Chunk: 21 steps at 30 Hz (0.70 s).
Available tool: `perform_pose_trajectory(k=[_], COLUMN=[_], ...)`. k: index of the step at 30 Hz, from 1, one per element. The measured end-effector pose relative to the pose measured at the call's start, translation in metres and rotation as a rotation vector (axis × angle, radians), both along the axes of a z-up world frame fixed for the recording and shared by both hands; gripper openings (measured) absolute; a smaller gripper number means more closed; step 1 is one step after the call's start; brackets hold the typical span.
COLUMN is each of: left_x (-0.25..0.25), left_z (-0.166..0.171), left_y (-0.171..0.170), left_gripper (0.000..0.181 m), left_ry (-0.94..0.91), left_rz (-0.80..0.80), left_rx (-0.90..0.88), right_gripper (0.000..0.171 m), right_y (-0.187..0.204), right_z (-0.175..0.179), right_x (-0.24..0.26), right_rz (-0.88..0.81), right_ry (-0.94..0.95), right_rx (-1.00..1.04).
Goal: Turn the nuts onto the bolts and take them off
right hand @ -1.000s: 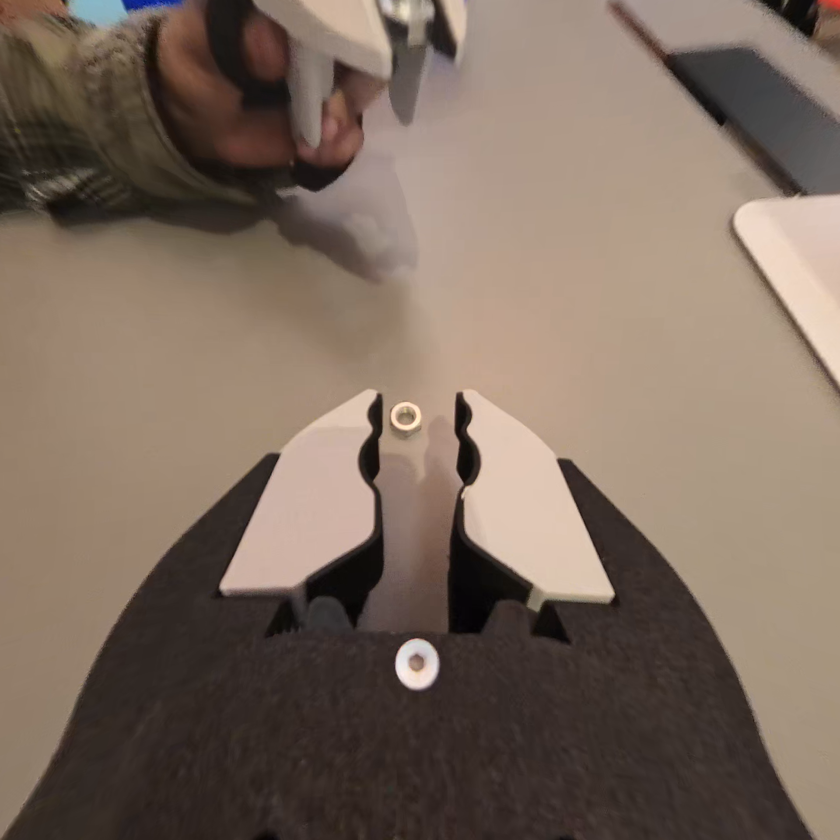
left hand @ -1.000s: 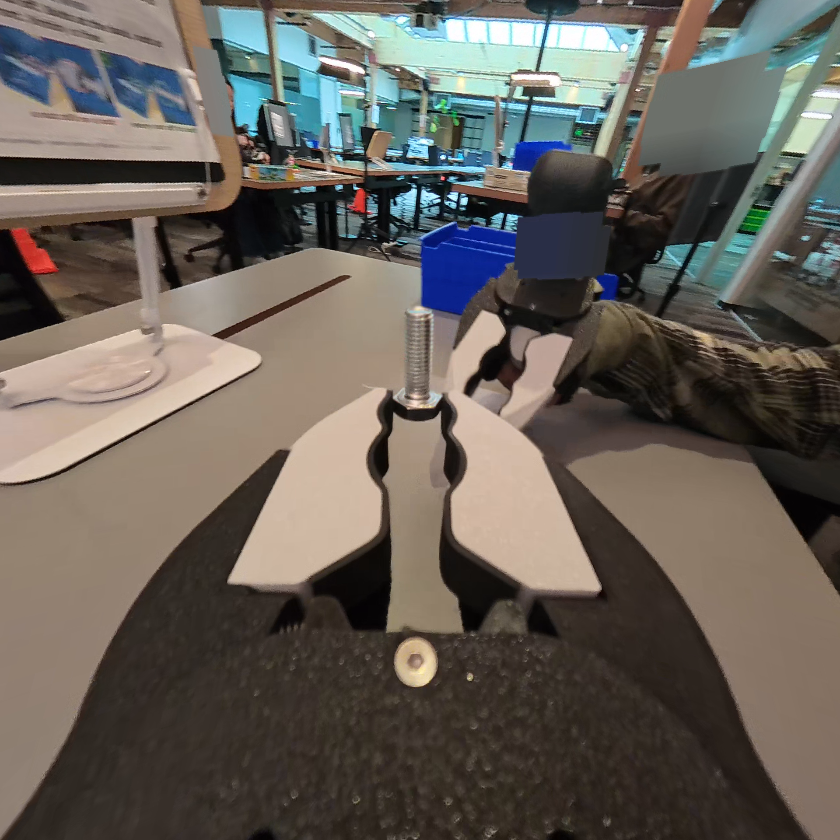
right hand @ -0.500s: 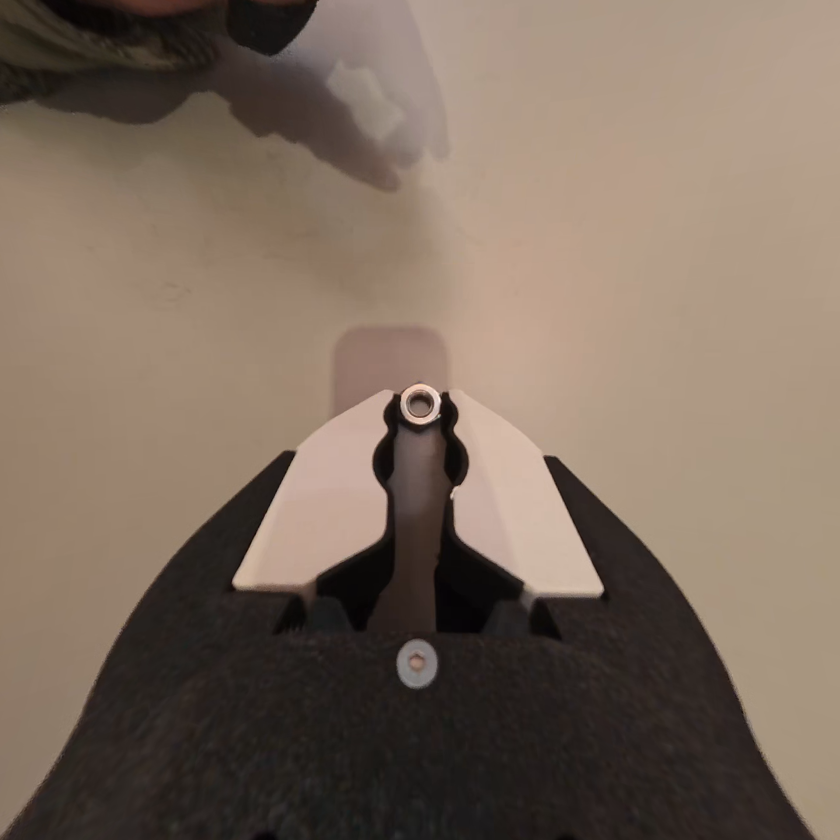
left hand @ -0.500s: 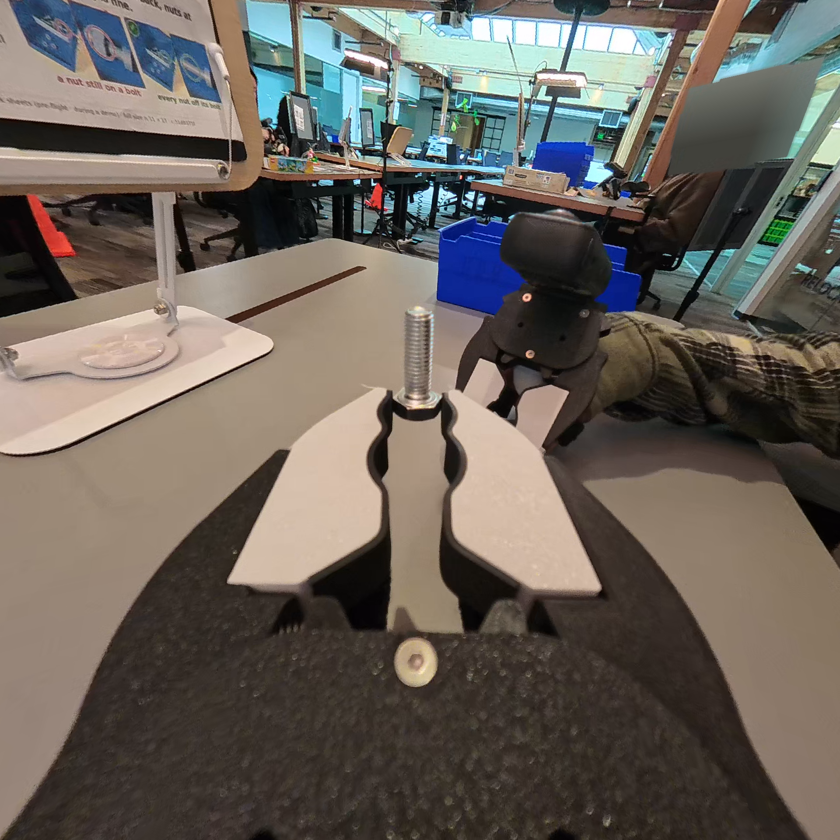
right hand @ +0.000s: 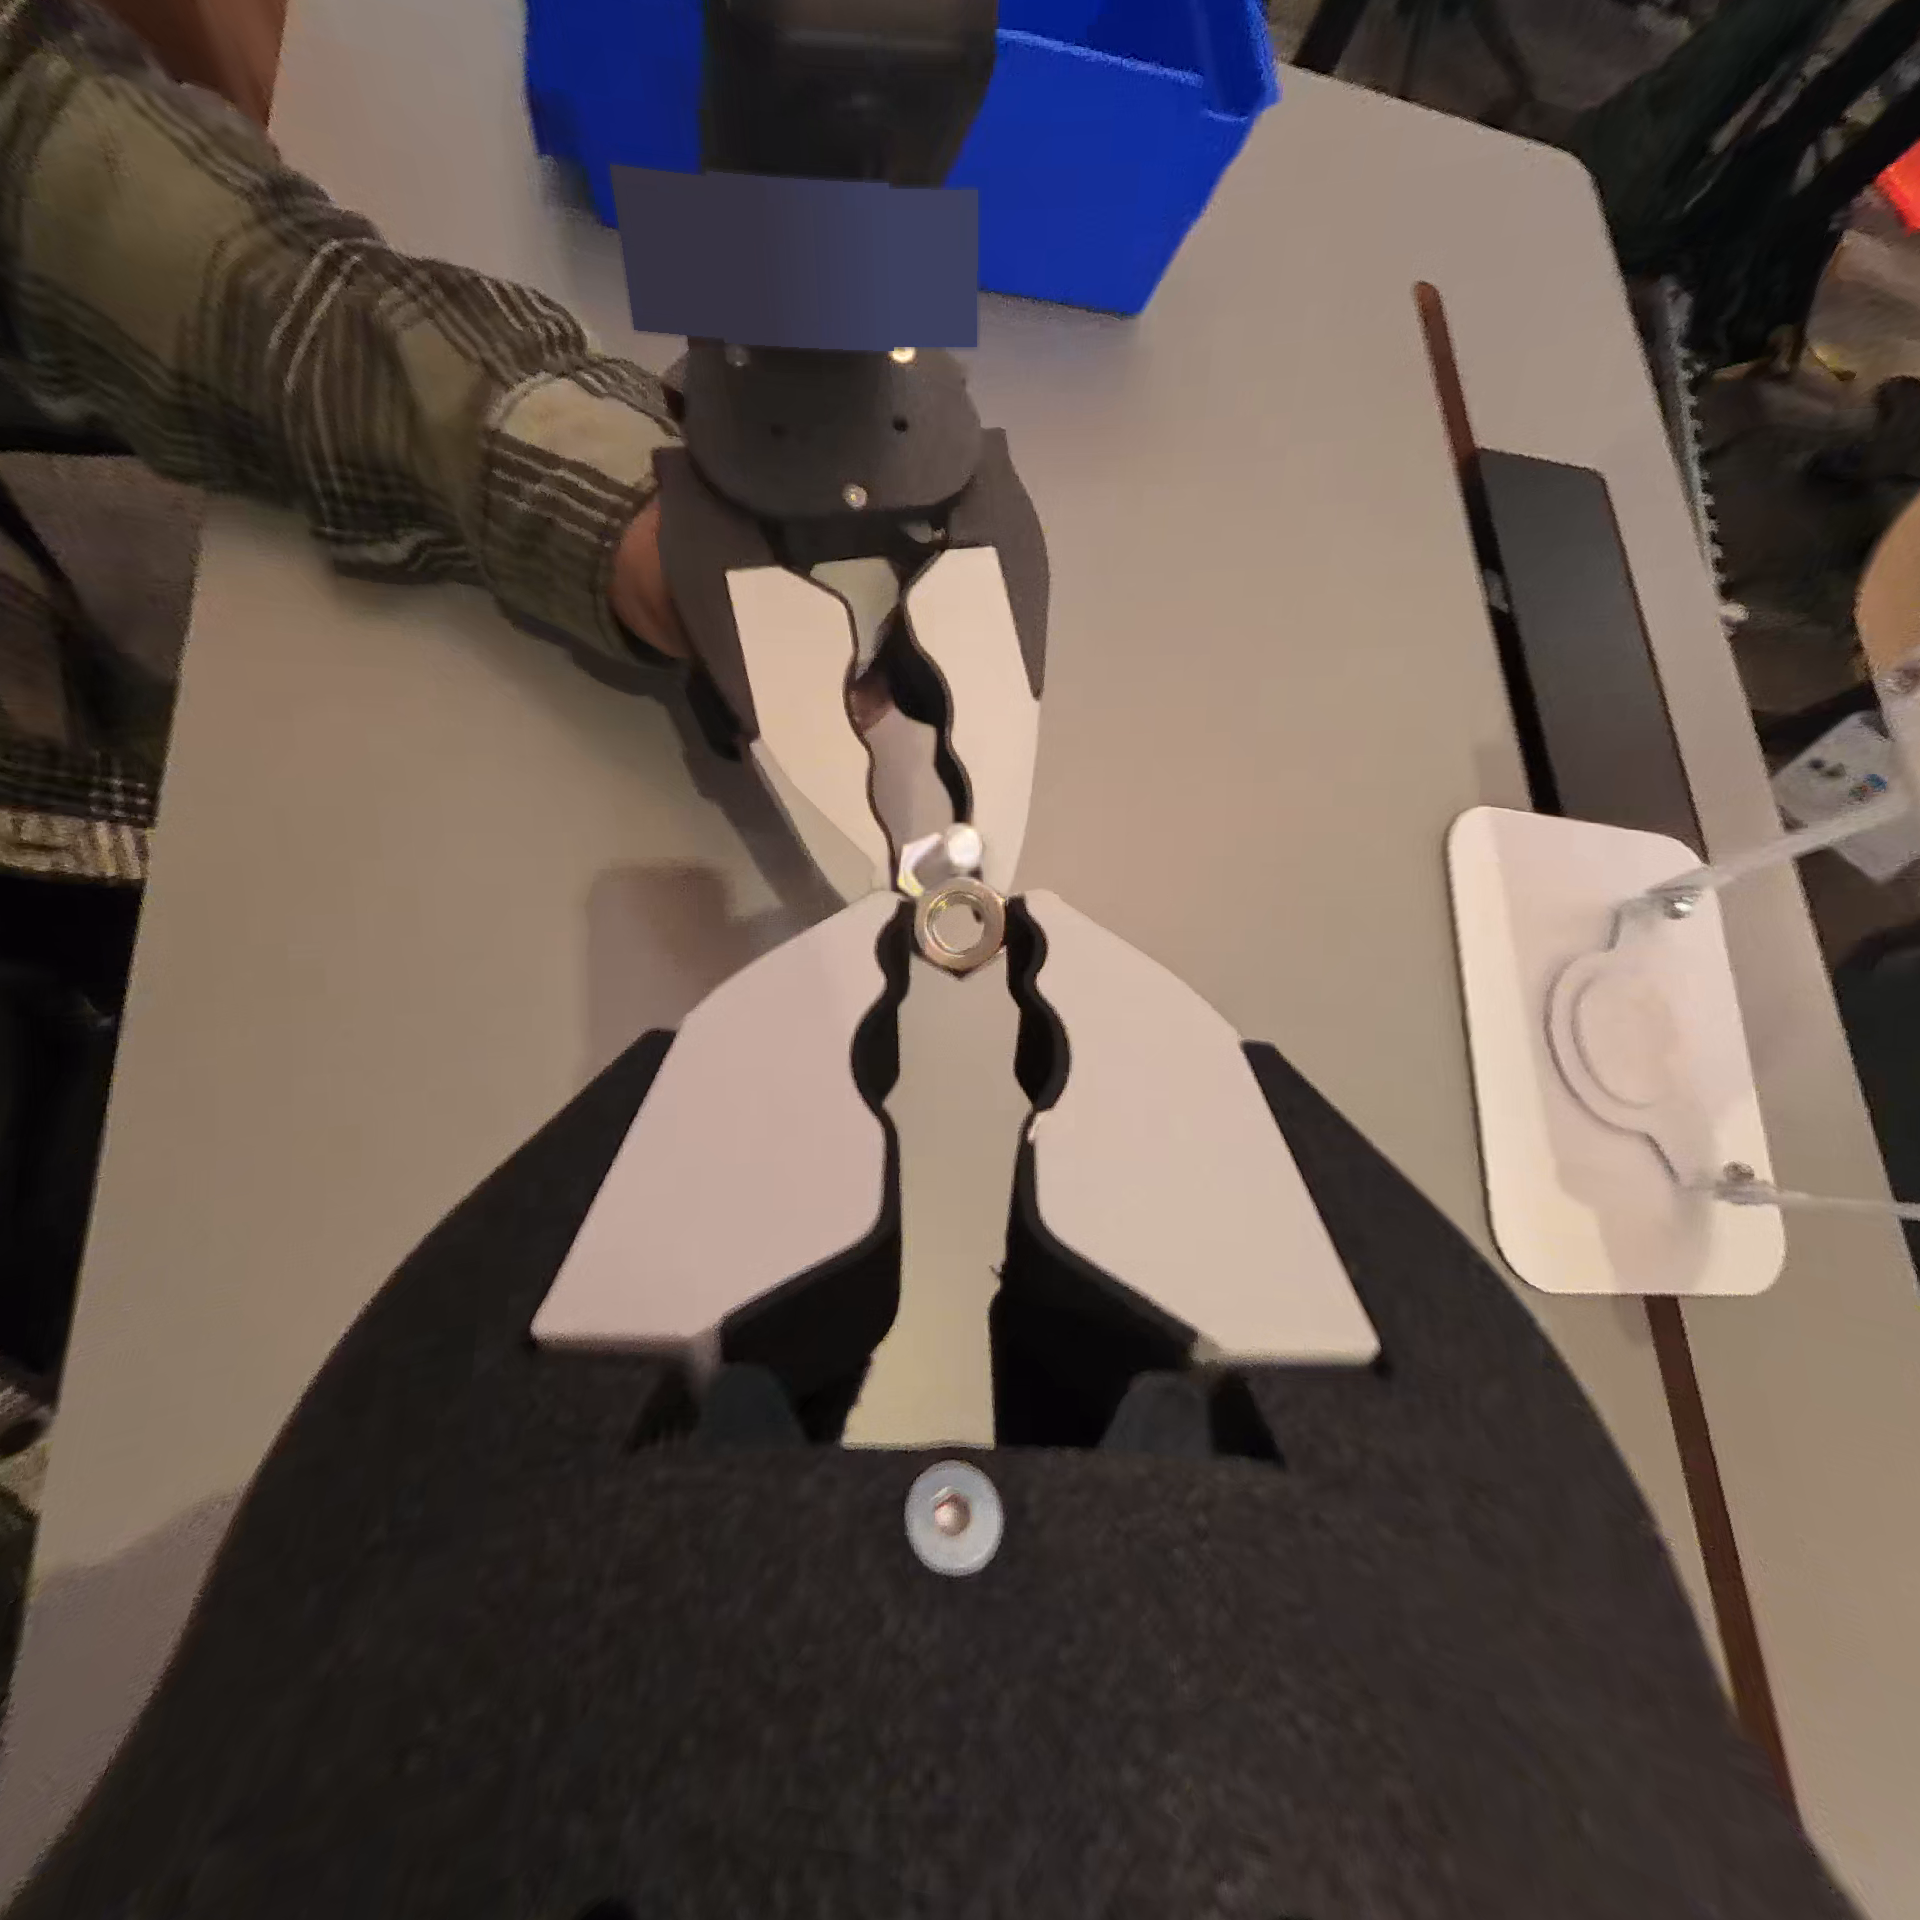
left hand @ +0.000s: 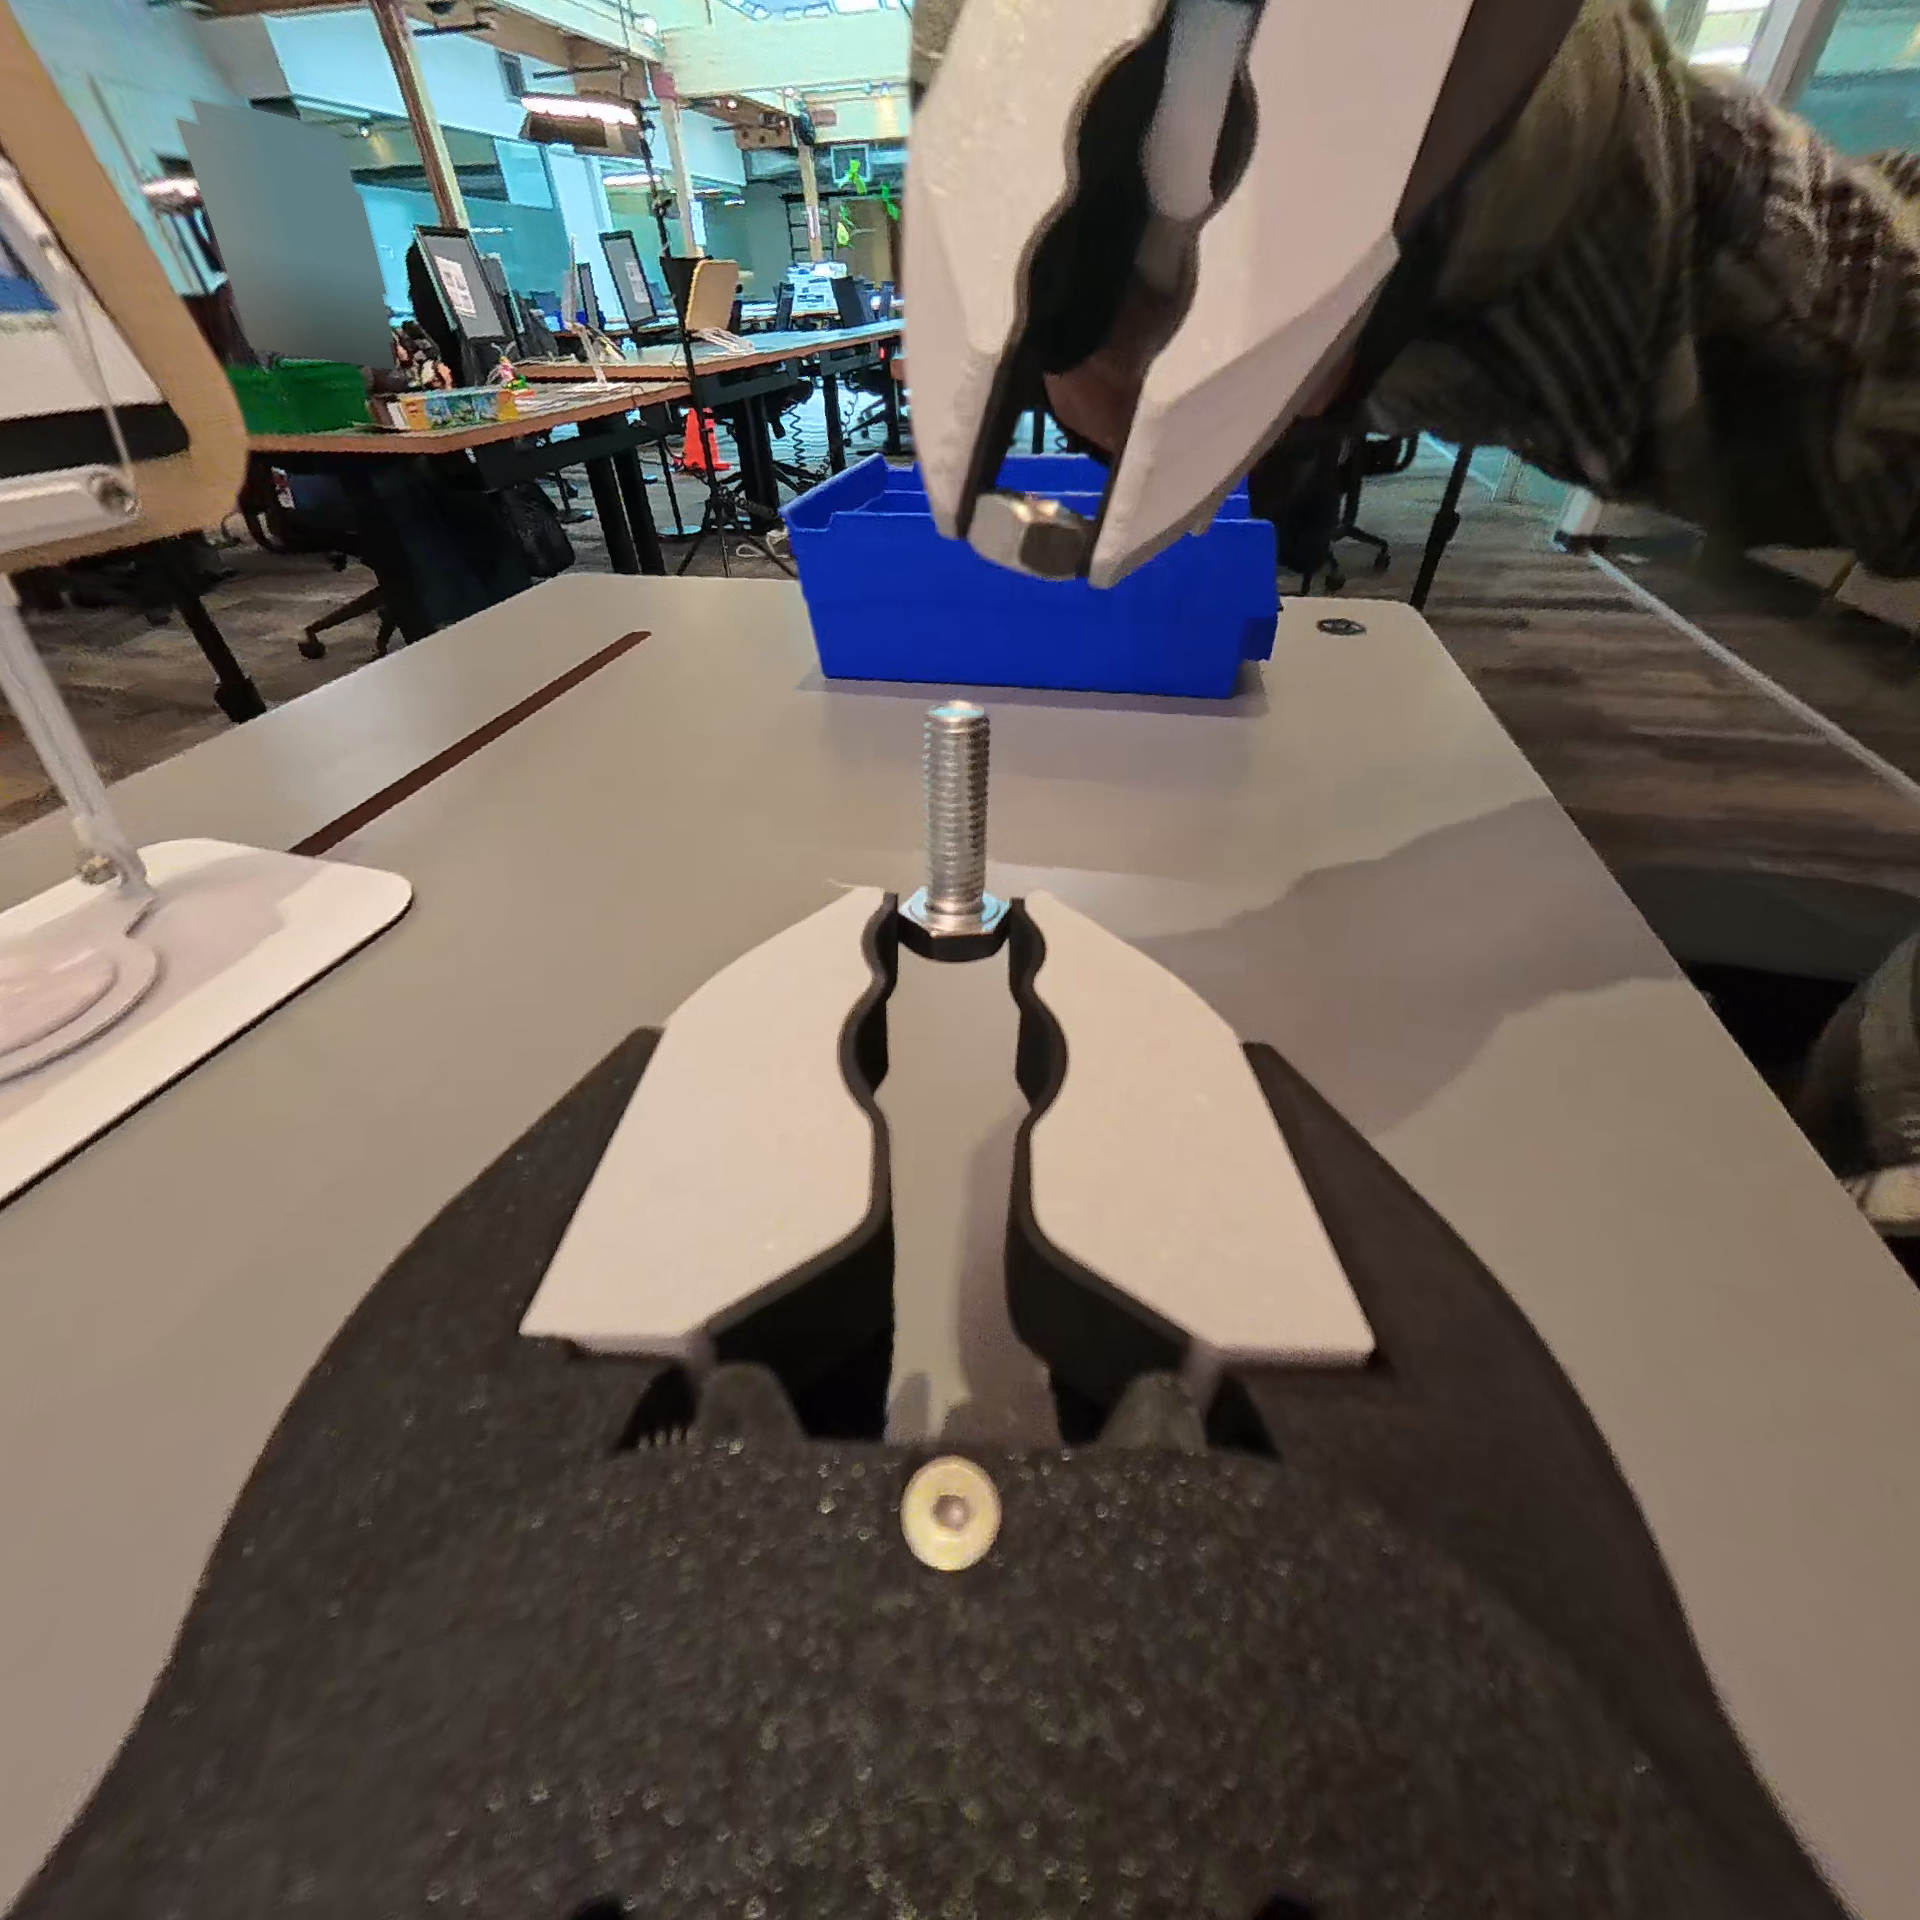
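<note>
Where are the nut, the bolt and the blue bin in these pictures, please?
nut point(left hand: 1029, 545): left wrist view, its hexagonal side.
bolt point(left hand: 957, 821): left wrist view, mid threaded shank.
blue bin point(left hand: 1018, 639): left wrist view, its front wall.

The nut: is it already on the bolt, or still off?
Off. The nut, pinched by the right gripper, hangs above the upright bolt with a clear gap.

**Black grainy bodies, pale grey fingers, plaid sleeves**

The left gripper point(left hand: 951, 920) and the right gripper point(right hand: 958, 925) look alike: a rough, speckled black body, a silver hex-socket screw point(left hand: 950, 1511) set centrally, and two flat pale grey fingers point(left hand: 748, 1132) with wavy, black-edged inner sides. The person wears olive-and-cream plaid sleeves point(right hand: 260, 343), ribbed at the cuff.
</note>
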<state>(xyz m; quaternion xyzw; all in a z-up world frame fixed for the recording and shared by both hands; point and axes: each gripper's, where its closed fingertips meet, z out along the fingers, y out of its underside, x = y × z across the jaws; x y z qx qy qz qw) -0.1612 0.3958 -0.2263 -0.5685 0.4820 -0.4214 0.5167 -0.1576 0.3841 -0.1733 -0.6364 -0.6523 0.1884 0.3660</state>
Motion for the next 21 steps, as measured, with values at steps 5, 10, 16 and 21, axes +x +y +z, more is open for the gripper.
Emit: perform_pose_trajectory(k=[5, 10, 16, 21], left_x=[0.007, 0.009, 0.009, 0.011], left_z=[0.000, -0.003, -0.002, -0.001], left_y=[-0.009, -0.010, -0.011, -0.014], left_gripper=[0.020, 0.020, 0.020, 0.020], left_ry=[0.030, 0.049, 0.052, 0.049], left_rz=[-0.006, -0.002, 0.002, -0.009], left_rx=[0.053, 0.067, 0.079, 0.082], right_gripper=[0.017, 0.017, 0.017, 0.017], right_y=[-0.004, -0.007, -0.008, -0.010], right_z=[-0.004, -0.013, -0.016, -0.018], right_x=[-0.008, -0.009, -0.009, -0.009], right_rz=[0.029, 0.041, 0.047, 0.051], right_ry=[-0.019, -0.067, -0.079, -0.059], right_rx=[-0.047, -0.079, -0.093, -0.109])
